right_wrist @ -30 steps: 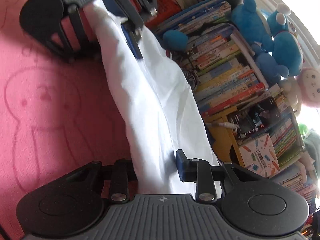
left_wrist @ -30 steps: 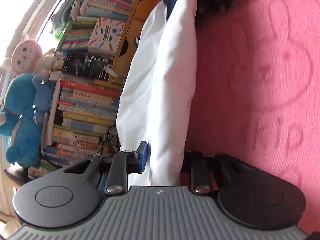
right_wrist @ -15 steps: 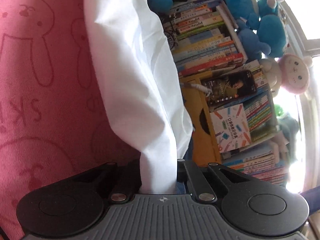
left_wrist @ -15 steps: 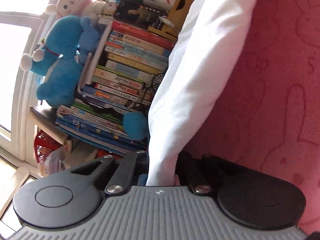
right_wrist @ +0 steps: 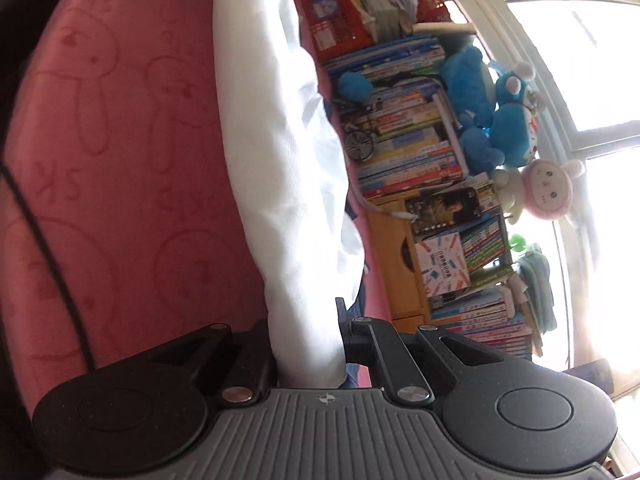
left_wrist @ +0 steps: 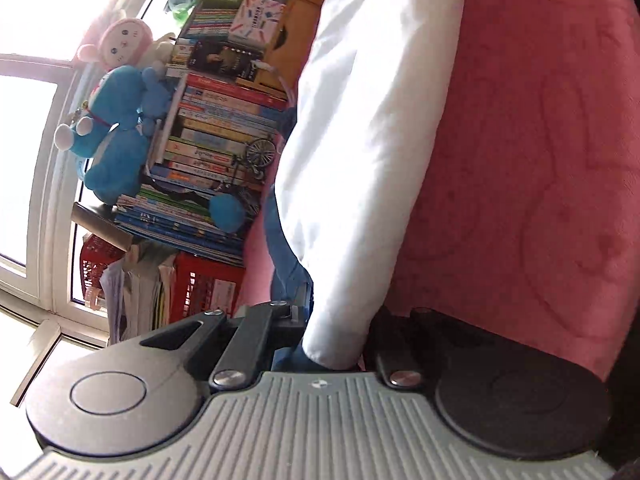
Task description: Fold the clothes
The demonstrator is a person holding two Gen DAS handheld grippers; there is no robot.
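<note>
Clothes meant one white garment (left_wrist: 360, 140), stretched over the pink bed cover (left_wrist: 540, 140); left tool (left_wrist: 340, 344) and right tool (right_wrist: 308, 356) each clamped an end; folding looked barely begun.

wrist cams | close, rolled sideways | shared: bookshelf (left_wrist: 224, 120) (opposite sides)
</note>
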